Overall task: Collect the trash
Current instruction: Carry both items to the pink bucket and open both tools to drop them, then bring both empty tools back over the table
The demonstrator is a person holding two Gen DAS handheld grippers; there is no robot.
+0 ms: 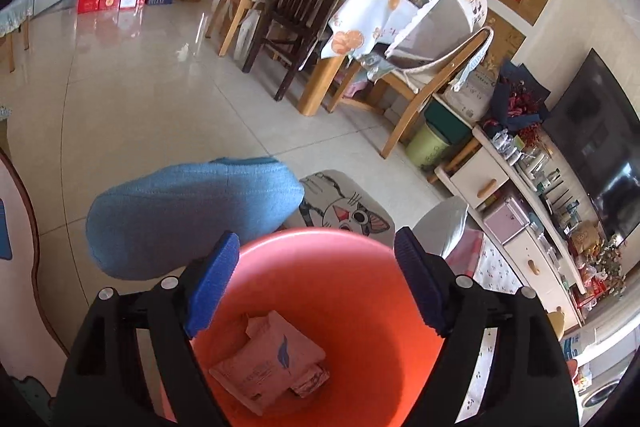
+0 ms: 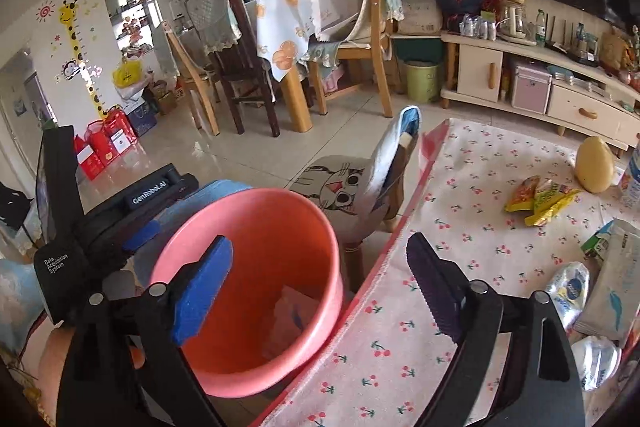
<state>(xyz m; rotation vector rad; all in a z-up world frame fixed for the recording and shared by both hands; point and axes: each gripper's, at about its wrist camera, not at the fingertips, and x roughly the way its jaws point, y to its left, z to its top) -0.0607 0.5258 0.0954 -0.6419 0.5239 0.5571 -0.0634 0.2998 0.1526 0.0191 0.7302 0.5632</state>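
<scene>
Left gripper [image 1: 316, 279] hangs spread, empty, directly over the pink bin [image 1: 340, 307] holding a tissue pack [image 1: 268, 359]; right gripper [image 2: 320, 283], spread too, straddles bin rim and desk [image 2: 480, 227] edge

The left claw [image 2: 138, 231] body reads "GenRobot.AI" and "Data Acquisition System".

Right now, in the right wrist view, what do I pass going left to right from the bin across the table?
Pink bin → cat-print stool → yellow snack wrappers → yellow egg-shaped object. Both tools are open; the left tool sits at the bin's left rim.
</scene>
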